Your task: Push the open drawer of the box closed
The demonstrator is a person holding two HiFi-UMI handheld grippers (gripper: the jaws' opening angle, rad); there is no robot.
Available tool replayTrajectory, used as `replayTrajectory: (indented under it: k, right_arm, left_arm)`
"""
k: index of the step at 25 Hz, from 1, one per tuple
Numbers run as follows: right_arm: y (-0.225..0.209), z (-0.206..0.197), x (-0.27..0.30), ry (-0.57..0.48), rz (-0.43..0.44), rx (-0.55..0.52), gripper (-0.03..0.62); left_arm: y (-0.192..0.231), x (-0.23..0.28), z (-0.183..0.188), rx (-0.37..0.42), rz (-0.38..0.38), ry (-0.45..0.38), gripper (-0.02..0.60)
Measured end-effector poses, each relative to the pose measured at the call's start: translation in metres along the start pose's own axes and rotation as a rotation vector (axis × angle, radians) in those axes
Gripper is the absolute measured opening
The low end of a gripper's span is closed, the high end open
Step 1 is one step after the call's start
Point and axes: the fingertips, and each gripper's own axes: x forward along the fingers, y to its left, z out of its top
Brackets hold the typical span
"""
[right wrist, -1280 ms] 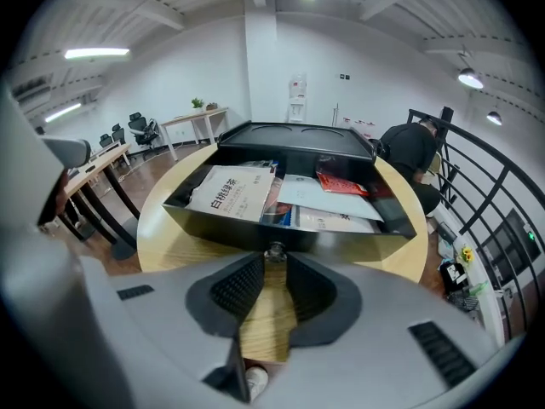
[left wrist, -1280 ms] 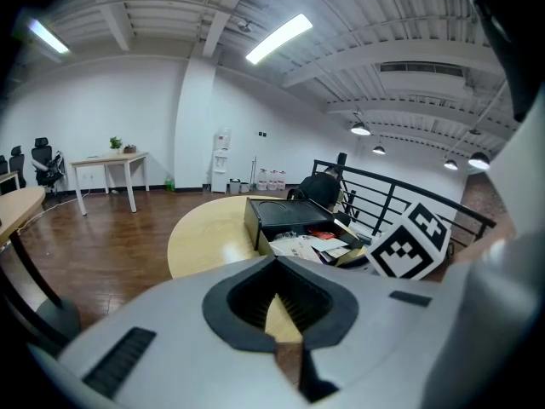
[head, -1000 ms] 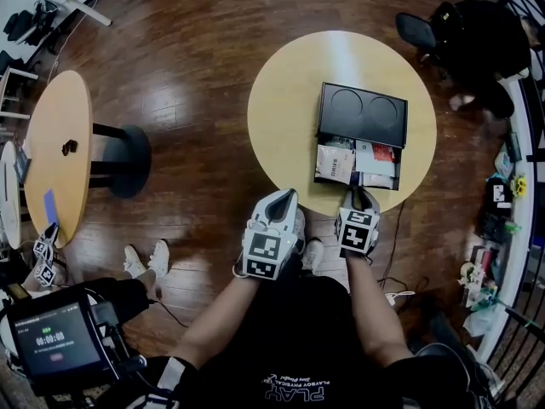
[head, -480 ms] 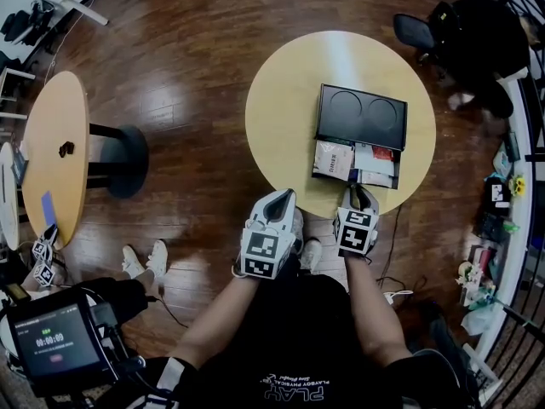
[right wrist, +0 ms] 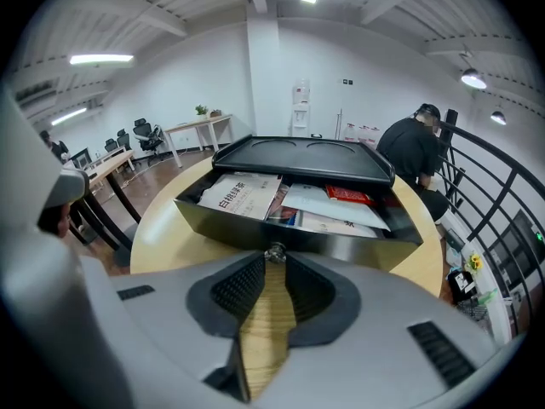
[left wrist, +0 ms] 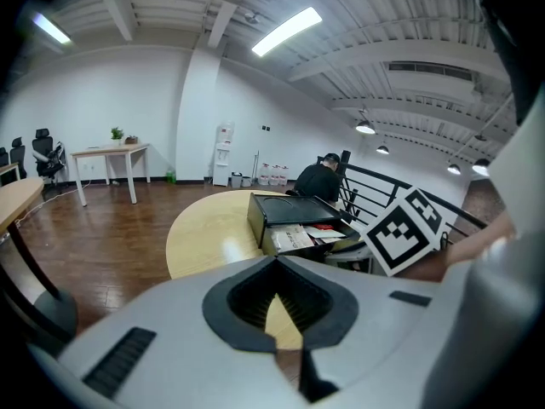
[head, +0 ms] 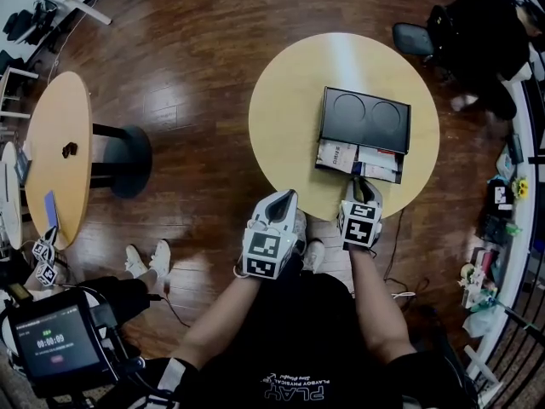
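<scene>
A black box [head: 366, 118] with two round recesses in its lid stands on the round yellow table [head: 289, 100]. Its drawer [head: 358, 158] sticks out a little toward me and holds paper packets. My right gripper [head: 364, 183] is shut, and its tips press on the drawer's front at the small metal knob [right wrist: 274, 252]. The drawer's black front wall [right wrist: 341, 241] fills the middle of the right gripper view. My left gripper [head: 288, 196] is shut and empty, hanging at the table's near edge, left of the drawer. The box [left wrist: 289, 211] shows ahead of it to the right.
A second round table [head: 55, 143] stands at the far left. A person in black [head: 477, 32] sits beyond the table at the back right, beside a black railing [head: 519, 313]. A device with a screen [head: 51, 339] is at the lower left.
The drawer has slid further into the box and shows less of its contents. My right gripper has moved forward with it. The left gripper has hardly moved.
</scene>
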Motion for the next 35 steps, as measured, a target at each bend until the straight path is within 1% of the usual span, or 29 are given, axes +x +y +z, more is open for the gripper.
replayTrajectory:
  k: [10, 15, 23, 30, 35]
  right_arm:
    - [-0.008, 0.017, 0.012, -0.018, -0.011, -0.003, 0.081]
    - [-0.019, 0.026, 0.032, -0.005, -0.005, -0.011, 0.081]
    - [-0.023, 0.036, 0.034, -0.025, -0.018, -0.002, 0.081]
    - [-0.037, 0.047, 0.044, -0.044, -0.035, 0.002, 0.081]
    - [-0.034, 0.052, 0.044, -0.045, -0.036, 0.021, 0.081]
  left_arm:
    - [-0.003, 0.0, 0.007, 0.006, -0.005, -0.008, -0.003]
    - [0.003, 0.014, 0.012, 0.013, -0.004, -0.001, -0.003]
    - [0.007, 0.007, 0.01, 0.018, -0.006, -0.001, -0.003]
    - [0.004, 0.019, 0.013, 0.018, -0.009, -0.003, -0.003]
    - [0.002, 0.018, 0.014, 0.027, -0.019, 0.002, -0.003]
